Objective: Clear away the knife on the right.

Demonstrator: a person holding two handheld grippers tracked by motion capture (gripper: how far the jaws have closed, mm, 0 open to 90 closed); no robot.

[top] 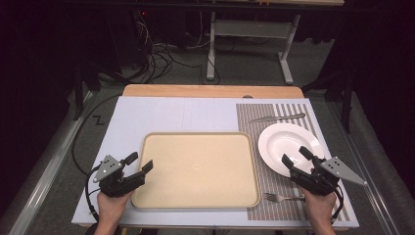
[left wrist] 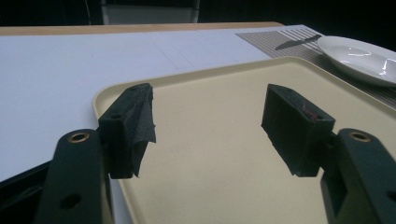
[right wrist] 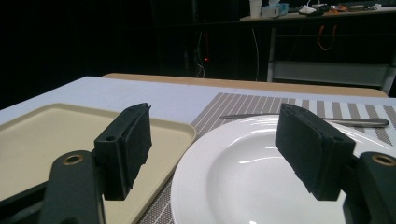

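Two large pieces are laid out: a beige tray [top: 195, 169] centrally, and just right of it a white plate [top: 286, 147] on a striped mat [top: 293, 196]. Over the plate's near rim the right gripper [top: 293, 155] is held, jaws wide and empty; the left gripper [top: 139, 162], equally wide, is poised at the tray's left edge. A shallow bite on the slick rim could let the plate slip or be chipped against the fork [top: 276, 197].

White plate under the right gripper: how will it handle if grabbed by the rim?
The round white glossy plate looks ceramic: probably rigid, fairly heavy, breakable if dropped. Its shiny glaze may slip between the right gripper pads. Flat on the striped placemat, it would likely slide rather than tip when pushed.
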